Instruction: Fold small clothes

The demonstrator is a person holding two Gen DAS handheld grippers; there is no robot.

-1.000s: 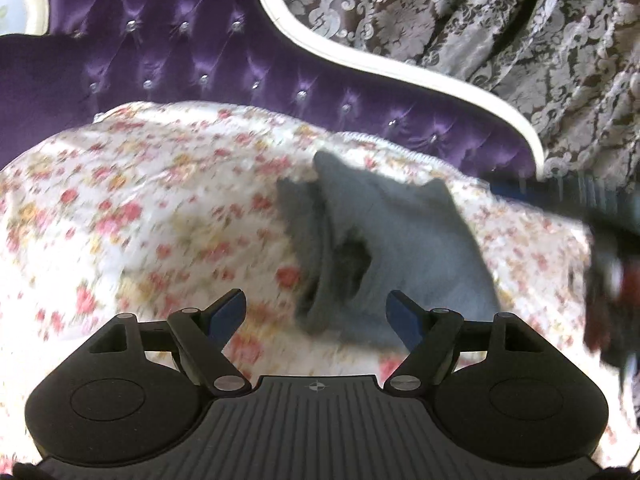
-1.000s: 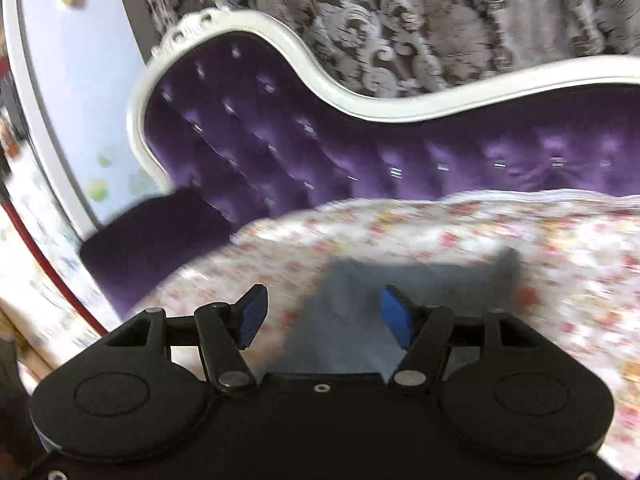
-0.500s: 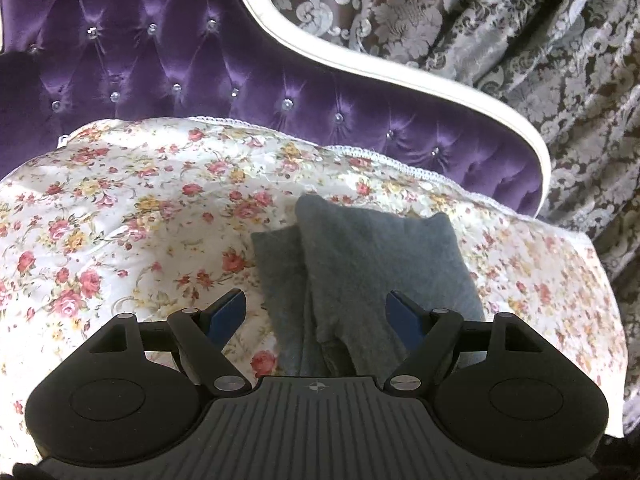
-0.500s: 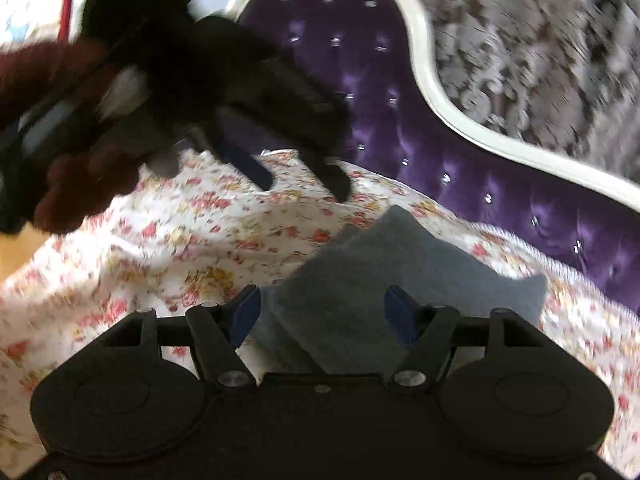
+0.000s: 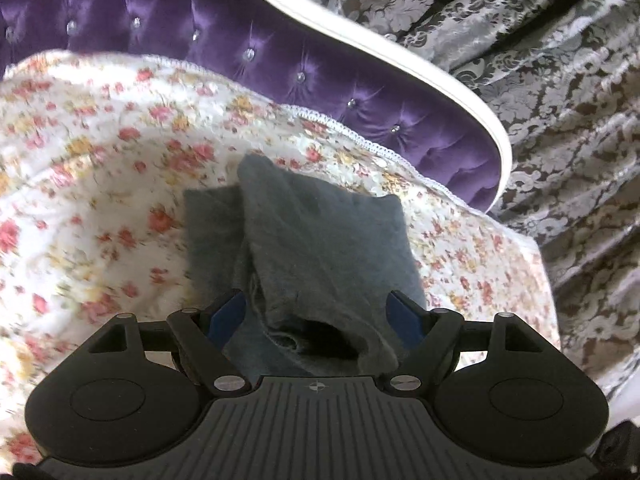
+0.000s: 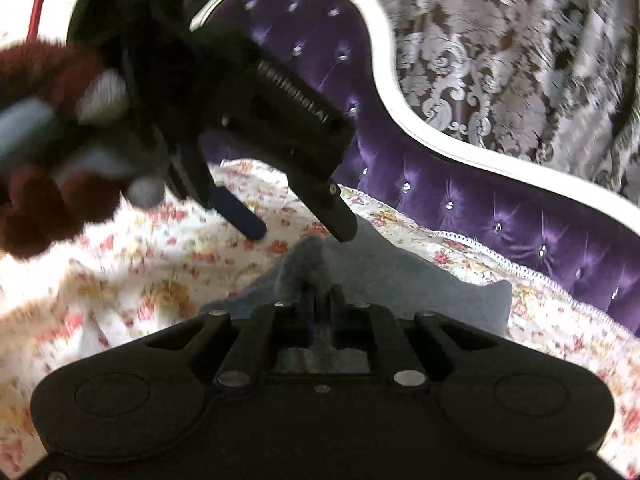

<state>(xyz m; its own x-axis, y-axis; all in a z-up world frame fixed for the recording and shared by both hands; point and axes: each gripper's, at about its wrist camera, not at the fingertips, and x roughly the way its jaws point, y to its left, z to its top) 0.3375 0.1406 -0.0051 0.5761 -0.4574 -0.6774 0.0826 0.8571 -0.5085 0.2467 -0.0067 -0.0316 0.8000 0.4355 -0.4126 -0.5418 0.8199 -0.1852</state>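
Observation:
A small grey garment (image 5: 320, 240) lies partly folded on the flowered sheet (image 5: 100, 200), one layer over another. My left gripper (image 5: 316, 314) stands open just above its near edge, and the cloth lies between the blue pads (image 5: 226, 314) without being pinched. In the right wrist view my right gripper (image 6: 320, 300) is shut on a bunched-up edge of the grey garment (image 6: 420, 280). The left gripper (image 6: 300, 236) also shows there, open, hovering over the garment's far corner and held by a hand in a dark red fuzzy sleeve (image 6: 48, 208).
The sheet covers the seat of a purple tufted sofa (image 5: 280, 60) with a white curved frame (image 5: 400, 60). A grey patterned curtain (image 5: 540, 80) hangs behind it. The sheet's right edge (image 5: 536, 264) drops off near the garment.
The right gripper's jaws have closed on the garment's edge, bunching the cloth. The left gripper has drawn closer to the garment, so its near edge now lies between the open fingers.

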